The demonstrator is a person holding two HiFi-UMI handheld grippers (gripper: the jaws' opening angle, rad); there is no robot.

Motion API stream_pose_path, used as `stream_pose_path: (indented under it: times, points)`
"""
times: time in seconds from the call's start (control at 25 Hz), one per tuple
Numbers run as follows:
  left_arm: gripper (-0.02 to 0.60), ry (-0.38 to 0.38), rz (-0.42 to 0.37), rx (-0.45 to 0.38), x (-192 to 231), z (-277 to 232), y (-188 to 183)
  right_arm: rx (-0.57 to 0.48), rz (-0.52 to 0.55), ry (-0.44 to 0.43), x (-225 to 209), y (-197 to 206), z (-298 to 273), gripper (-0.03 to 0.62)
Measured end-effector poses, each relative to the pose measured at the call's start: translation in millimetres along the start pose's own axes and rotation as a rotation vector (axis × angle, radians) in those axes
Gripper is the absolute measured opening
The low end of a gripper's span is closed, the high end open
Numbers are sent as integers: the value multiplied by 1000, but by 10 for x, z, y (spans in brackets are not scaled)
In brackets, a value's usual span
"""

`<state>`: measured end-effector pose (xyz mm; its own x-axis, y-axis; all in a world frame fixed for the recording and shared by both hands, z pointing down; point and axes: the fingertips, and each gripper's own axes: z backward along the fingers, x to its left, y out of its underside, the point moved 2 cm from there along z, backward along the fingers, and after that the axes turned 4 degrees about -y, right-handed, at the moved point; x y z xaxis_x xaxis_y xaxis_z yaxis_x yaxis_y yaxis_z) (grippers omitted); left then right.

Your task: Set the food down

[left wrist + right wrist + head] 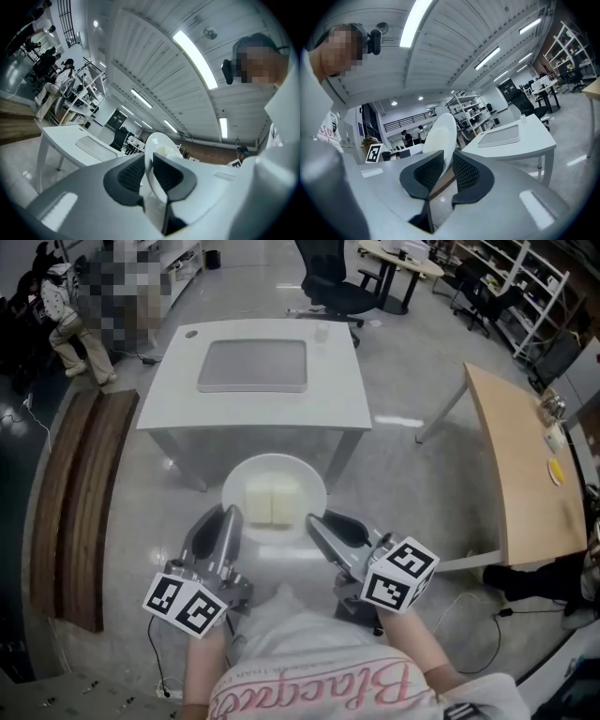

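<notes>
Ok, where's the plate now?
Head view centre: the plate, gripped at its rim by left gripper and right gripper, just short of the white table.

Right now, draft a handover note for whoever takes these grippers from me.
Left gripper: shut on the plate, left rim.
Right gripper: shut on the right rim.
The plate is held in the air over the floor, short of the table, with two pale pieces of food on it.
Done: plate is lifted and held from both sides.
Left: bring it to the table, set it down, open both grippers.
</notes>
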<state>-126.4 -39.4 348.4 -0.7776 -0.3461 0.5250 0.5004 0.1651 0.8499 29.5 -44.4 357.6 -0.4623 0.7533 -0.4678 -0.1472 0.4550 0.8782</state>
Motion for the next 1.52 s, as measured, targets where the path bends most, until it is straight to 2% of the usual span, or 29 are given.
stream_pose_path:
  times: [0.36, 0.88, 1.2, 1.52]
  points:
    - [52, 12, 5, -3, 138, -172, -96, -5, 0, 13, -118, -102, -182, 63]
    - [52, -11, 26, 21, 298, -263, -17, 20, -30, 11, -259, -38, -304, 64]
    - [52, -26, 44, 22, 475, -515, -24, 18, -40, 12, -511, -141, -505, 63]
    - [54, -60, 32, 22, 798, -1096, -178, 27, -42, -8, -1008, -445, -952, 63]
